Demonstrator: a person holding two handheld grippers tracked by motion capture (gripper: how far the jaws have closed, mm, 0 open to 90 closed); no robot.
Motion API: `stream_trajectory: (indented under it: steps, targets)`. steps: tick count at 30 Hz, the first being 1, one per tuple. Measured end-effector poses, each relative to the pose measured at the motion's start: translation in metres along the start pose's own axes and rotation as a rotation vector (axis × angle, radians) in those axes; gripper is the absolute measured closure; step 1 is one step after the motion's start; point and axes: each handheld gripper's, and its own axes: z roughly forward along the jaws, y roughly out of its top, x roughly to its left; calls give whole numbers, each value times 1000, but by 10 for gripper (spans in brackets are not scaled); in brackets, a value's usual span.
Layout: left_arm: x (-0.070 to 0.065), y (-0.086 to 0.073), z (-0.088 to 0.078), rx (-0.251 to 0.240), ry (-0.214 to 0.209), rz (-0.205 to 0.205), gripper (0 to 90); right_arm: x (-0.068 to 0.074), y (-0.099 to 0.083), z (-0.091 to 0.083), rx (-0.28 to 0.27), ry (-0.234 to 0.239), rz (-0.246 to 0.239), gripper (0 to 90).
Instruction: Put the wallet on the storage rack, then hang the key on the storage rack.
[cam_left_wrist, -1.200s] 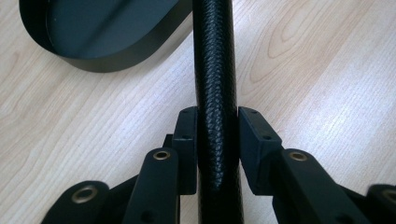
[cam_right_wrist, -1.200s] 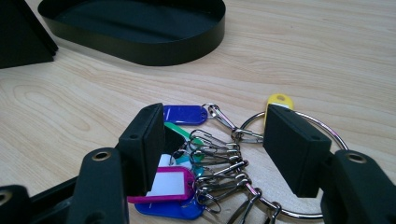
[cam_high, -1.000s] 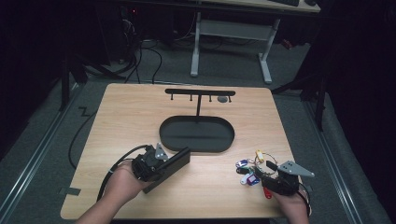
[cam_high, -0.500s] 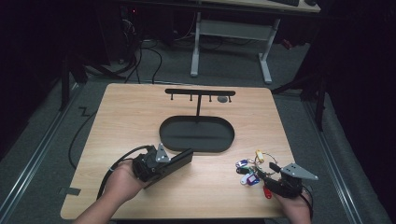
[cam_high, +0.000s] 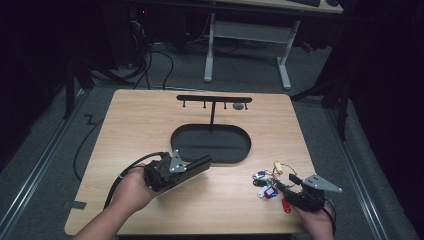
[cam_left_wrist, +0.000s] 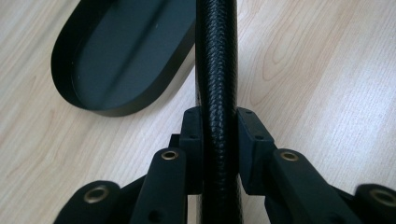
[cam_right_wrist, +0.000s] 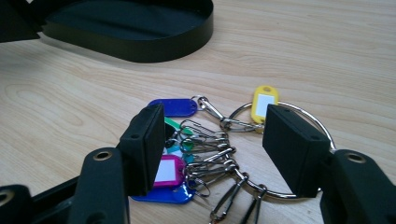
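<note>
High view first: the left hand-held gripper (cam_high: 200, 163) is clamped on a flat black case (cam_high: 192, 167), holding it just above the worktop (cam_high: 135, 120) beside the oval black tray (cam_high: 210, 145). The right hand-held gripper (cam_high: 280, 187) sits open at the key ring bunch (cam_high: 267, 182) near the front right corner.

Left gripper view: pads squeeze the case's textured edge (cam_left_wrist: 215, 93) dead centre. I'd keep it that way and level (a thin case twists easily).

Right gripper view: jaws stand wide on either side of the ring and clips (cam_right_wrist: 219, 154), touching nothing. I'd drop lower and close on the metal ring, not the loose tags. Tag windows look blank; no readable writing or brand anywhere.
</note>
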Motion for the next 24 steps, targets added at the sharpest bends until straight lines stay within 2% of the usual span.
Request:
stream_trajectory:
  steps: [2, 3, 7, 8, 10, 11, 14, 17, 19, 24]
  targets:
    - [-2, 5, 0, 6, 5, 26, 750, 0, 1, 1, -2, 7, -10, 394]
    - [-3, 11, 0, 9, 22, 61, 751, 0, 3, 1, -7, 13, -9, 394]
    - [-3, 19, 2, 0, 27, 91, 751, -1, 4, 2, -11, 14, -3, 395]
    - [-3, 23, 4, -1, 38, 112, 751, -1, 3, 4, -5, 18, -6, 395]
    - [-2, 25, 5, -5, 45, 121, 751, -1, 3, 5, -1, 20, -10, 395]
    - [-1, 27, 5, -15, 60, 132, 751, 0, 1, 6, 8, 21, -27, 395]
    - [0, 29, 6, -21, 66, 130, 750, 0, 0, 6, 13, 24, -30, 395]
    - [2, 35, 6, -26, 79, 146, 750, -1, -4, 2, 18, 20, -30, 395]
    - [3, 39, 4, -25, 79, 162, 750, -3, -4, -1, 5, 15, -11, 395]
    - [10, 46, 4, -39, 81, 183, 750, -6, -3, 1, 7, 10, -3, 395]
